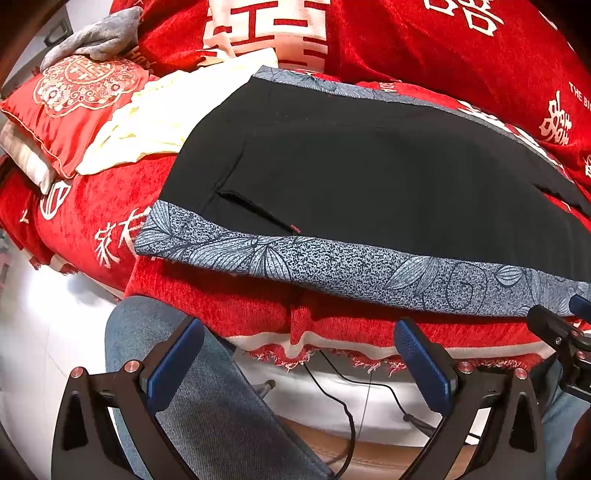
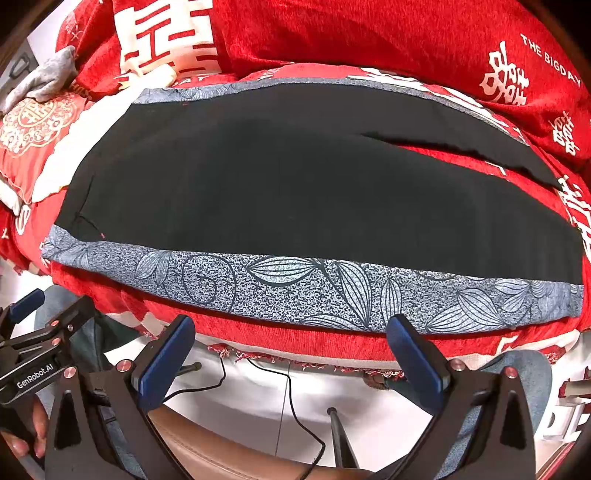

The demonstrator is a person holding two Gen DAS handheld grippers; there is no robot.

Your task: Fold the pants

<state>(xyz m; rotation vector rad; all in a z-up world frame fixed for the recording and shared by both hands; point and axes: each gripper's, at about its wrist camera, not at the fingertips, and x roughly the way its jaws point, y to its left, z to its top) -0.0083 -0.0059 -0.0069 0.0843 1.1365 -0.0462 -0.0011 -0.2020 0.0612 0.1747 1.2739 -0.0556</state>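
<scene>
Nearest the cameras, the left gripper (image 1: 299, 363) was held with its blue-padded fingers (image 1: 173, 365) spread wide apart and nothing between them. The right gripper (image 2: 291, 360) was likewise held wide open and empty. Both were kept short of the sofa's near edge, clear of the cloth. In the right wrist view the left gripper could be seen at the near left, with fingertips of the person's hand (image 2: 35, 430) wrapped around its handle. Beneath the grippers, legs in blue jeans (image 1: 207, 413), a thin black cable (image 2: 295, 410) and a white floor (image 1: 48, 332) were seen.

Beyond them, the fringed near edge of a red chenille sofa cover (image 1: 229, 306) (printed with white characters) was visible. On it a blue-grey leaf-patterned cloth (image 2: 295, 291) had been spread, and the black pants (image 2: 295, 184) were laid flat on top of that cloth, the waist toward the left and the two legs running to the right, slightly parted at the far right.

Farther left, a cream garment (image 1: 155, 118) was lying just beside the pants, and a red embroidered cushion (image 1: 74, 107) was set next to it. A grey cloth (image 1: 96, 35) was draped on the cushion's far side.
</scene>
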